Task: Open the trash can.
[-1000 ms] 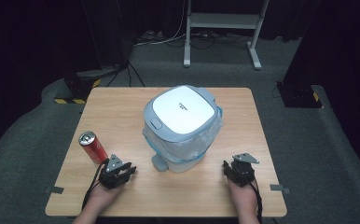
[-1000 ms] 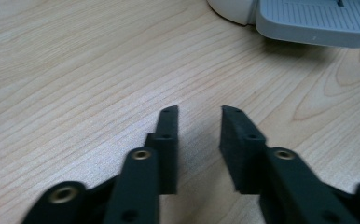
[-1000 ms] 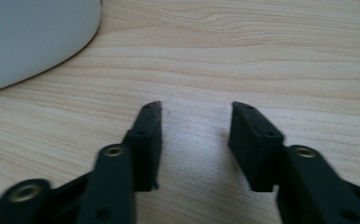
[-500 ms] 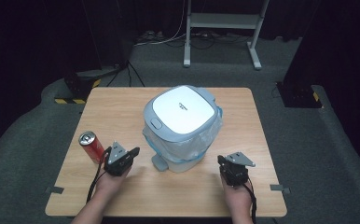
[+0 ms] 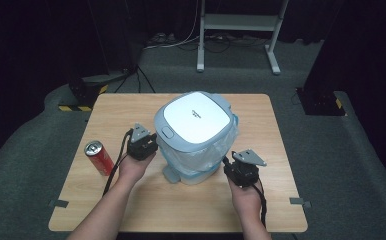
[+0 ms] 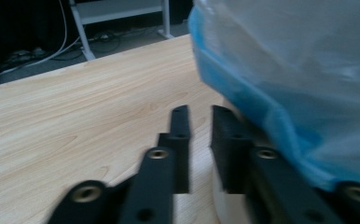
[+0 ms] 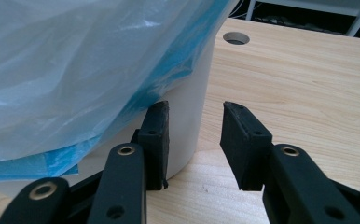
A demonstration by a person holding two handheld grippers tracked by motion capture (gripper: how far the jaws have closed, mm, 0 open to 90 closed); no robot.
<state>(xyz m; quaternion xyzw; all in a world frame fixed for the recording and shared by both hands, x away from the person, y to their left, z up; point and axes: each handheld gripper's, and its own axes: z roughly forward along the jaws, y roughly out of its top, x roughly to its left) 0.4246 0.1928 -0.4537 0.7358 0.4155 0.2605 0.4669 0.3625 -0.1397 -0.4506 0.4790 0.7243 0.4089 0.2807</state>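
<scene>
A white plastic pedal bin with a pale blue lid and a blue bag liner (image 5: 196, 135) stands at the middle of the light wooden bench (image 5: 131, 200), a red drinks can (image 5: 99, 157) upright near its left side. The left hand-held gripper (image 5: 143, 141) sits close against the bin's left flank, jaws narrowly apart and just reopening on nothing. The right hand-held gripper (image 5: 241, 167) flanks the right side, jaws also just parting, empty, one pad beside the white wall. To take the bin well, I'd bring both in level, catching the firm rim rather than loose liner film, keeping clear of the can
</scene>
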